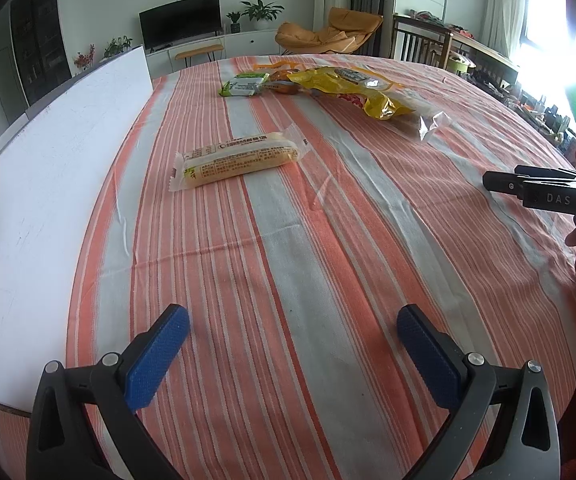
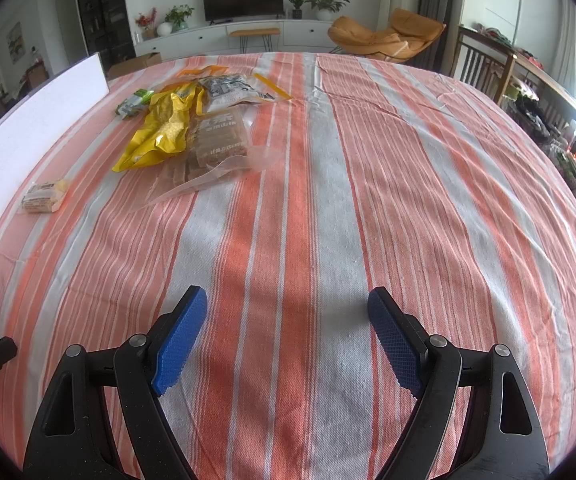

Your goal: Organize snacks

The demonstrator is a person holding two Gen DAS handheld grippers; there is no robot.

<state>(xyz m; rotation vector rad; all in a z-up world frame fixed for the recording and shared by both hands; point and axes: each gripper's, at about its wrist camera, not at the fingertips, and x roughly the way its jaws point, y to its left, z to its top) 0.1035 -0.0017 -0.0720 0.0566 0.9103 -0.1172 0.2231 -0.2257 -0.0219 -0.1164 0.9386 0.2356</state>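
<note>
Looking through left wrist view: my left gripper (image 1: 293,347) spread wide, holding nothing, above striped tablecloth (image 1: 328,260). Wrapped snack bar (image 1: 240,159) at 11 o'clock; snack pile (image 1: 320,86) at 12, well beyond.

Right wrist view: my right gripper (image 2: 287,341) also spread, holding nothing. Snack pile (image 2: 192,128) at 11 o'clock; snack bar (image 2: 44,196) at 10, beside white board (image 2: 28,120).

Pale wrapped snack bar (image 1: 237,159), table centre-left: digits "400 006 1296" legible on wrapper, rest of print Chinese, too small.
Right tool (image 1: 544,191) body, 3 o'clock, left wrist view: letters "DAS".
Clear biscuit pack (image 2: 219,140), 11 o'clock, right wrist view: large Chinese characters, unreadable.
</note>
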